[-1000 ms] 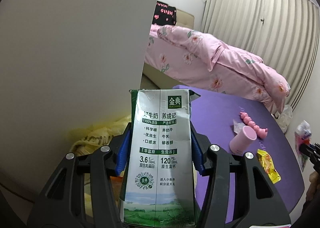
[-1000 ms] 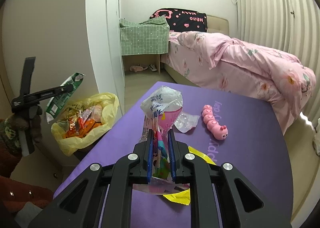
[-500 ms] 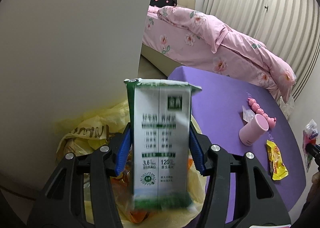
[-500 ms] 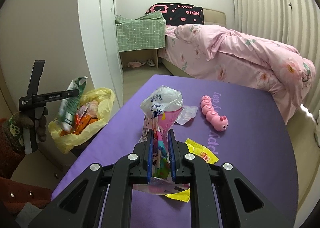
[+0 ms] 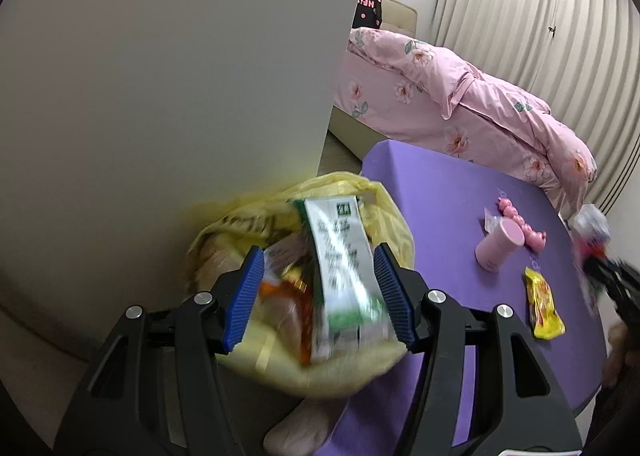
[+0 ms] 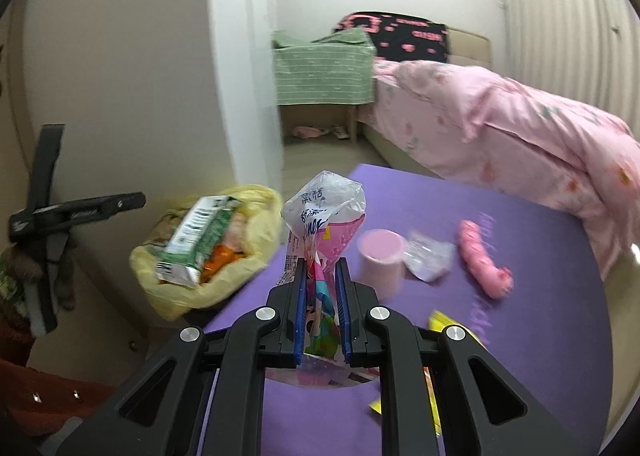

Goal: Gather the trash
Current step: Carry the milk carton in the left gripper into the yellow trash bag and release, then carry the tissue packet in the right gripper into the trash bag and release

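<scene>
The green and white milk carton (image 5: 344, 276) lies tilted in the yellow trash bag (image 5: 384, 211), on top of orange wrappers. My left gripper (image 5: 318, 256) hangs above the bag with its jaws opening, and its pads are clear of the carton. In the right wrist view the carton (image 6: 196, 236) rests in the bag (image 6: 260, 211), with the left gripper (image 6: 76, 209) off to the left of it. My right gripper (image 6: 322, 268) is shut on a crumpled pink and clear plastic wrapper (image 6: 324, 207) over the purple table (image 6: 520, 356).
On the table lie a pink cup (image 6: 380, 256), a clear wrapper (image 6: 430, 256), a pink caterpillar toy (image 6: 484, 264) and a yellow snack packet (image 5: 544, 308). A white wall (image 5: 180, 75) stands behind the bag. A pink bed (image 6: 500, 127) lies beyond the table.
The left gripper let go of the milk carton, which dropped into the yellow bag. The right gripper, still holding the wrapper, moved left towards the bag.
</scene>
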Demonstrator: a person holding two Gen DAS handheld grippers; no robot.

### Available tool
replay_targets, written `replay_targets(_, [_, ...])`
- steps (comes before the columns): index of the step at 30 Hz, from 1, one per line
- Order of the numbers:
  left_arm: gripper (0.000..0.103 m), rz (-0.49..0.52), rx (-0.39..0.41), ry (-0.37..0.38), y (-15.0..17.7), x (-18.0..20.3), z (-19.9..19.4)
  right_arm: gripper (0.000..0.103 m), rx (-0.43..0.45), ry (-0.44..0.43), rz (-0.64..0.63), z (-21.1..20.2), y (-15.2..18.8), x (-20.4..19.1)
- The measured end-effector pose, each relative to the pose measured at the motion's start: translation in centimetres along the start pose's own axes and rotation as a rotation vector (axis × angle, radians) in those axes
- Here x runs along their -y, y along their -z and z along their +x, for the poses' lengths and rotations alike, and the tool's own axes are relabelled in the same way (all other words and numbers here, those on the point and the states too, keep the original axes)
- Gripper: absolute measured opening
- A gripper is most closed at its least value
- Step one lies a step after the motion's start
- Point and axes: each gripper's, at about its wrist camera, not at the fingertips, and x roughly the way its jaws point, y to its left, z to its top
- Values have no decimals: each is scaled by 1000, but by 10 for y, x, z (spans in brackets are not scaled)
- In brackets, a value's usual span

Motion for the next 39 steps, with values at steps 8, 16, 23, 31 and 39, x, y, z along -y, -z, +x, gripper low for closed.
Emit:
replay_targets(8, [54, -16, -4, -9, 39, -4, -45, 14, -33, -136, -122, 55, -35, -68])
replay_targets(16, [54, -56, -19, -25, 51, -24, -52, 14, -64, -222, -177, 105, -58, -120])
replay_targets(23, [54, -121, -43, -29, 57, -45, -42, 14, -105, -246, -194, 139, -64, -139])
replay_targets(31, [54, -141, -61, -28, 60, -49, -34, 23, -107, -251, -222, 156, -70, -153])
replay_targets(39, [54, -146, -65, -39, 57, -49, -31, 46, -74, -263, -216, 153, -74, -148])
